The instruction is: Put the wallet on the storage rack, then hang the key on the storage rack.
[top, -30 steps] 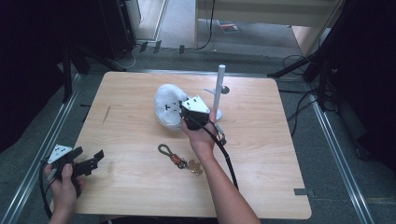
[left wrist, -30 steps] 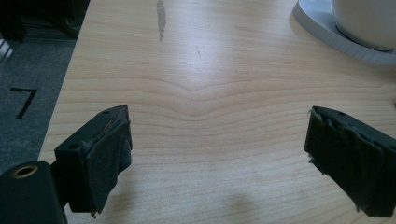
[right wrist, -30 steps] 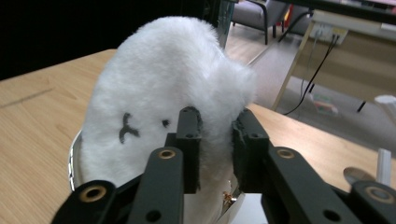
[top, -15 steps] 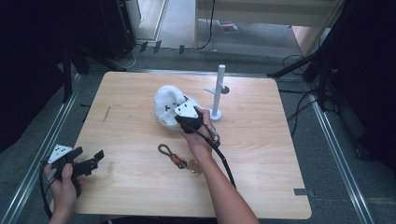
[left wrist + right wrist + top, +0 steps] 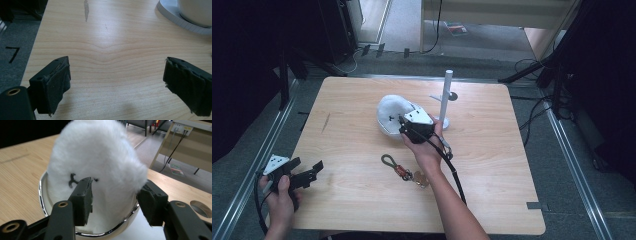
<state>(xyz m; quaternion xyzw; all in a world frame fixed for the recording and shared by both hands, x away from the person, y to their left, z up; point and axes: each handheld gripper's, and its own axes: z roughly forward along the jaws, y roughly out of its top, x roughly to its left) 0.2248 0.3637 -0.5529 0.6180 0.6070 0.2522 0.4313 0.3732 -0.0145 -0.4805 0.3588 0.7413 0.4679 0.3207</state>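
Plush toy (image 5: 97,170) sat between the right gripper's (image 5: 115,200) parted jaws, unclamped; squeezing its middle seemed advisable; left gripper (image 5: 116,82) hung released over the table (image 5: 112,47).

Bare wooden table (image 5: 352,145) lies open ahead of the left gripper (image 5: 304,176). Mid-table is crowded: a white plush toy (image 5: 393,114) in its metal-rimmed dish, the white post (image 5: 445,97) just beside, and a keychain (image 5: 404,170) nearer the front edge.
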